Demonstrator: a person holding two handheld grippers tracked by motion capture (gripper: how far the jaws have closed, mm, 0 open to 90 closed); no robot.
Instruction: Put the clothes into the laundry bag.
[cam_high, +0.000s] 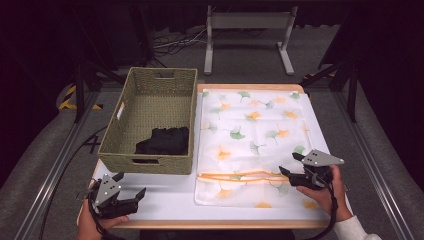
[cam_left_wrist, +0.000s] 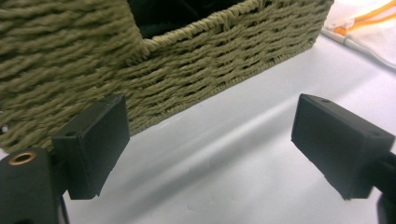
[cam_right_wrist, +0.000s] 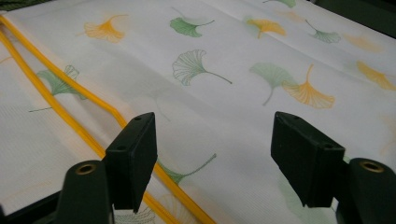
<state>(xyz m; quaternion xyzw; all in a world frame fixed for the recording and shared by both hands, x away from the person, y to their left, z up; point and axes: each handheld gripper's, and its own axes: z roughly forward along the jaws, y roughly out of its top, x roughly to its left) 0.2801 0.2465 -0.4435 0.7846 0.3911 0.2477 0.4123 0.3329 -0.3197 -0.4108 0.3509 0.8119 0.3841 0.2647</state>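
Note:
A white cloth bag (cam_high: 255, 132) printed with green and orange ginkgo leaves lies flat on the table's right half, an orange cord (cam_high: 235, 175) running across its near end. My right gripper (cam_high: 290, 163) hovers open over the bag's right near part; in the right gripper view its jaws stand wide apart above the printed fabric (cam_right_wrist: 219, 88) and the orange cord (cam_right_wrist: 88, 100). My left gripper (cam_high: 131, 184) rests open near the table's front left corner, just before the woven basket (cam_high: 145, 162). The basket's wall (cam_left_wrist: 187, 60) fills the top of the left gripper view.
A dark garment (cam_high: 165, 141) lies in the basket's near end. The white tabletop (cam_high: 165, 192) between the grippers is bare. A white metal stand (cam_high: 247, 22) is on the floor beyond the table, with dark frames and cables around it.

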